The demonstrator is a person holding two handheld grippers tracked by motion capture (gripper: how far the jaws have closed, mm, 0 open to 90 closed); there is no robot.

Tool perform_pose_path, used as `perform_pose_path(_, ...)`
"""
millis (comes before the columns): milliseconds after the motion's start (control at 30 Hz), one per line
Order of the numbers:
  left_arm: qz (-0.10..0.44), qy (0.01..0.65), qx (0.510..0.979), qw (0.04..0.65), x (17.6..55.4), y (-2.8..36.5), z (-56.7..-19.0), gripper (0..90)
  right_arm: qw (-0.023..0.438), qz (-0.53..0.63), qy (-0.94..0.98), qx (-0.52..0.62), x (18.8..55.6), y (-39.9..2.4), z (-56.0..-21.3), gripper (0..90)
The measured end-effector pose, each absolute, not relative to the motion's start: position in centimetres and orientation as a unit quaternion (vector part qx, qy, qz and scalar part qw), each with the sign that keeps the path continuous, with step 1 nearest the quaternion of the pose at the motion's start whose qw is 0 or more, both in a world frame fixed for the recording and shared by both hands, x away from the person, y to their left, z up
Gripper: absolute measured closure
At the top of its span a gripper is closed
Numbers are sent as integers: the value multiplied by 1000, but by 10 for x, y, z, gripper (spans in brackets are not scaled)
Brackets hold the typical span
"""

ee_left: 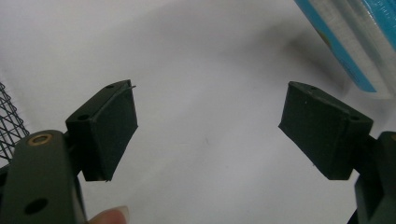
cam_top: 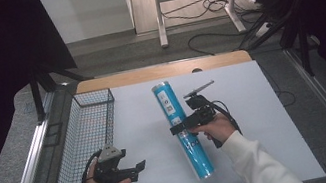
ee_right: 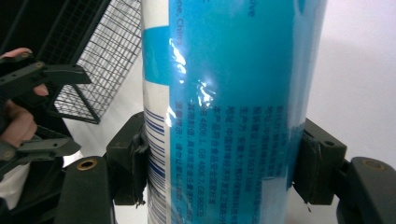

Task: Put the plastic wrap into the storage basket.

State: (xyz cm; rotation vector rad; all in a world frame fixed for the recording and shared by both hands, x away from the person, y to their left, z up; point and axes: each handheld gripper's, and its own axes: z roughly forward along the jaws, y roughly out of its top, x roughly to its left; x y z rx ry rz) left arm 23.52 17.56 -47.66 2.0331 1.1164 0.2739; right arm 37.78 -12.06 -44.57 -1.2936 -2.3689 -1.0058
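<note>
Nearest the high view's camera, two forearms in white sleeves come in from the bottom edge, each hand holding a hand-held gripper. On the person's left, the left hand-held gripper (cam_top: 133, 170) rests low over the white counter (cam_top: 252, 121), just beside the near corner of a black wire basket (cam_top: 69, 159). Its jaws stand wide apart with nothing between them; in the left gripper view (ee_left: 208, 128) bare white surface shows in the gap, a fingertip (ee_left: 109, 216) peeks in at the bottom edge, and basket mesh (ee_left: 8, 119) sits at the far left.

On the right, the right hand-held gripper (cam_top: 188, 126) is clamped across a long blue cylindrical tube (cam_top: 182, 129) at roughly mid-length. That tube lies on its side on the counter, running from near the counter's middle toward the person, to the right of the basket and well apart from it. In the right gripper view (ee_right: 219, 163) both pads press against the tube's (ee_right: 233, 93) glossy blue wrap, one on each side, with printed text and a white band with blue stripes visible on it. Behind it, the basket (ee_right: 100, 60) and the left hand-held gripper (ee_right: 42, 112) appear at the left.

Beyond the counter, cables (cam_top: 209, 7) trail across the floor near a white frame leg (cam_top: 159, 16).
</note>
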Motion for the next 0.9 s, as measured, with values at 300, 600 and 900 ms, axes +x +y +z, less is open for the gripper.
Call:
perform_pose_path(300,103,443,796,399,237,175,-476,185,136,-367,-804,-448,371,-130,-446,320)
perform_pose_path(600,67,459,764,448,246,174,-468,165,136,-382,-798,-445,363,-134,-442,321)
perform_pose_path(900,4,468,715,519,270,173,-453,133,132,-390,-799,-438,354,-131,-440,320)
